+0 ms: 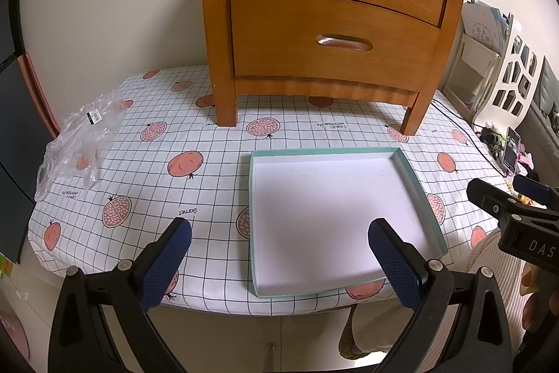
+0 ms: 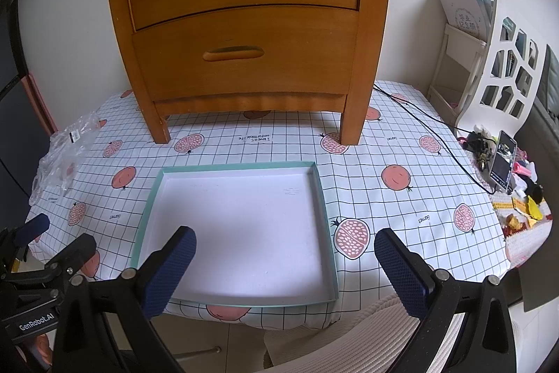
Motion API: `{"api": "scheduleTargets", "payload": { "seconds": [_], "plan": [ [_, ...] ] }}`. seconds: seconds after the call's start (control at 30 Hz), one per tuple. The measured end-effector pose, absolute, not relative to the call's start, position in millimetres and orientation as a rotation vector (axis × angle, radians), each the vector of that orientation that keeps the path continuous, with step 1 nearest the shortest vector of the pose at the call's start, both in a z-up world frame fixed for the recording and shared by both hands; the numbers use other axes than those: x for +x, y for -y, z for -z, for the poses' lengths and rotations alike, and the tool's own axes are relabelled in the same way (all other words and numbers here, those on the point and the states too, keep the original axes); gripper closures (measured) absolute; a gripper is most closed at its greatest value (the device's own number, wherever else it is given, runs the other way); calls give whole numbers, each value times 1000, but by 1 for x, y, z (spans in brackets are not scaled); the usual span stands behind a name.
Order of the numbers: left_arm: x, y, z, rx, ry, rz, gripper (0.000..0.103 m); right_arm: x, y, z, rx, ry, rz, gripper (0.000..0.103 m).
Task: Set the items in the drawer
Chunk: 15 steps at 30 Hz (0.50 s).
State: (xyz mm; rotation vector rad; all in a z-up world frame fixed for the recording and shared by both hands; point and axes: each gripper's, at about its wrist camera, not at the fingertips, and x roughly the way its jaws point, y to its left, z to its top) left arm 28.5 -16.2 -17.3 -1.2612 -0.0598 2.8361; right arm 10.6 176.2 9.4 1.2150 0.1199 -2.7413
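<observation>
A wooden two-drawer cabinet stands at the back of the table, both drawers closed. In front of it lies a shallow teal-rimmed tray with a white, empty floor. My left gripper hovers open over the table's front edge, near the tray's front-left corner. My right gripper is open too, above the tray's front right part. Neither holds anything. The right gripper shows at the right edge of the left wrist view, and the left gripper at the lower left of the right wrist view.
A crumpled clear plastic bag lies at the table's left edge. The tablecloth is white with a grid and pomegranate prints. A black cable, a phone and small clutter sit to the right. A white chair back is below.
</observation>
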Motion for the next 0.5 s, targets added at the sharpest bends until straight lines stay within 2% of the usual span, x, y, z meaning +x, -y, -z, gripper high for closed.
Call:
{"api": "scheduleTargets", "payload": {
  "seconds": [0.5],
  "plan": [
    [31,21,18,-1259,66,-2826,2,10,-179,-9,1218,-115,2740,0]
  ]
}}
